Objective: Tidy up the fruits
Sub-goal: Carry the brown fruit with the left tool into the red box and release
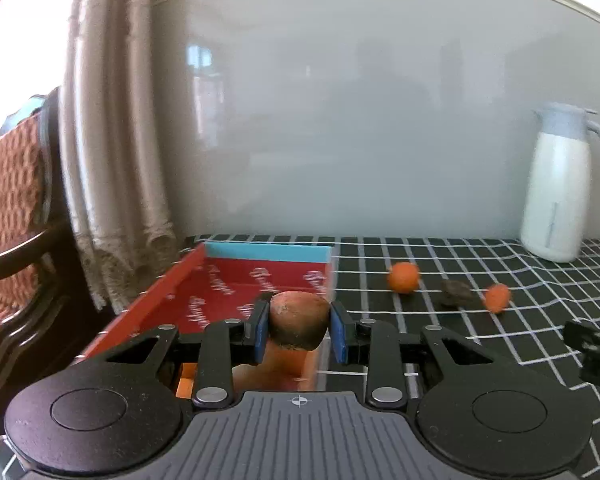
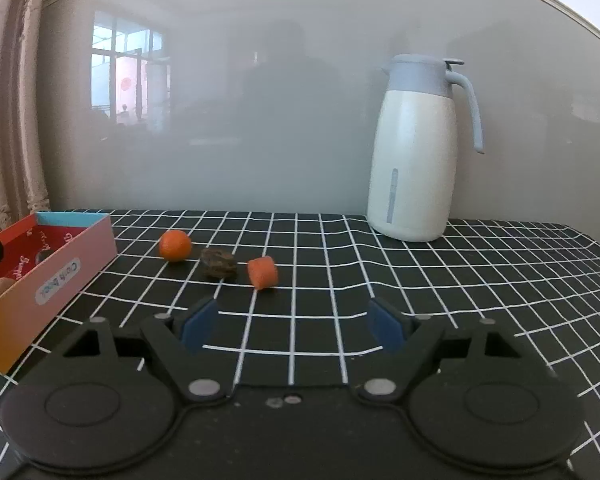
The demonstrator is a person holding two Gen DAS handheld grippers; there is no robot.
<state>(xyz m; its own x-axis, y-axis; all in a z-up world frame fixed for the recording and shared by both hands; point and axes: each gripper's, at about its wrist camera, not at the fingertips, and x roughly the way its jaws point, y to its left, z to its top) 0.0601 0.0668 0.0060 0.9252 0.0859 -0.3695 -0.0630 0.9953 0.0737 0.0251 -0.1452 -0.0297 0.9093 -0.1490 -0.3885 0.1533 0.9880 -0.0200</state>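
My left gripper (image 1: 299,326) is shut on a brownish-orange fruit (image 1: 298,318) and holds it above the red box (image 1: 204,280), over its near right part. On the checked cloth to the right lie a round orange (image 1: 403,277), a dark wrinkled lump (image 1: 455,293) and an orange cut piece (image 1: 497,298). In the right wrist view my right gripper (image 2: 291,326) stands open over bare cloth, with the orange (image 2: 175,245), the dark lump (image 2: 219,263) and the orange piece (image 2: 262,272) lying beyond its fingers. The box (image 2: 70,258) sits at the left with fruit inside.
A white and blue jug (image 2: 414,152) stands at the back right against a glossy grey wall panel. A curtain (image 1: 112,140) and a wooden chair with a woven cushion (image 1: 12,208) are left of the table. The cloth dips near the right edge.
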